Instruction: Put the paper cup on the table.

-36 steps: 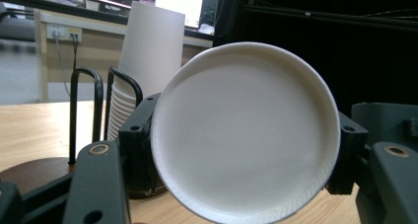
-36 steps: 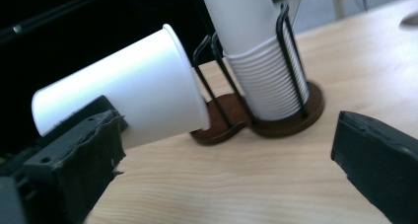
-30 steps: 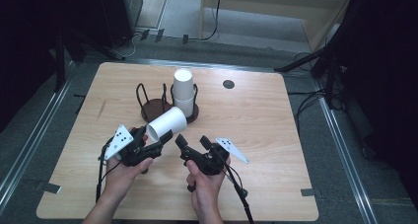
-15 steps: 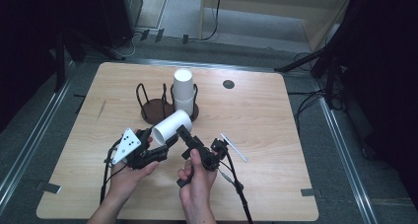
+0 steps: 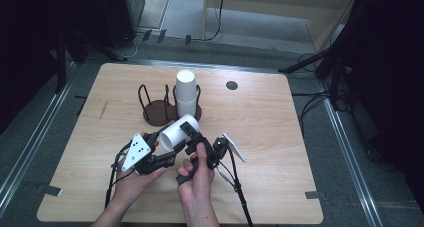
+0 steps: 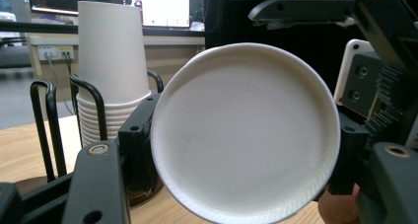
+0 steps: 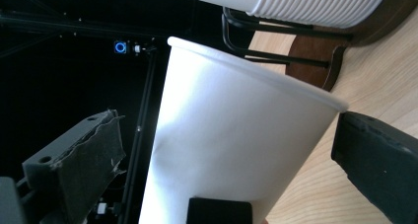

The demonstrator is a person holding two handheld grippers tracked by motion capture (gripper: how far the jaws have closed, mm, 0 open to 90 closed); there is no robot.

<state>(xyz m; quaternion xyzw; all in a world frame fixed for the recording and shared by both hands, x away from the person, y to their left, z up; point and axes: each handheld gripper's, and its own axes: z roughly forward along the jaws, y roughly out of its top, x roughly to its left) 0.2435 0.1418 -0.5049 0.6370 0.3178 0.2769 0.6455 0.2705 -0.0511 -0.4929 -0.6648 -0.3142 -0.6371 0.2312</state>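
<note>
Dark surroundings and grey flooring frame a pale wooden desk (image 5: 280,137), lit from above. On the desk's far half stands a dark round holder (image 5: 157,112) with black wire loops, and a stack of white paper cups (image 5: 185,92) sits upside down in its right-hand section.

Nearer the person, a single white paper cup (image 5: 176,132) is held on its side above the desk, between the two tools. The left hand-held gripper (image 5: 162,154), carrying a grey three-cornered plate, reaches up to the cup from its near-left side. In the left gripper view the cup's round bottom (image 6: 246,130) faces the camera, with the jaws on either side of it; whether they press on it cannot be told. The stack (image 6: 111,71) and holder loops rise beyond it to the left of that gripper.

The right hand-held gripper (image 5: 192,137) comes in from the cup's near-right side. In the right gripper view the cup's wall (image 7: 231,150) lies between the two jaws, which stand wide with a gap on each side, not closed on it. The stack's ribbed rims (image 7: 315,7) show past the cup's rolled rim.
</note>
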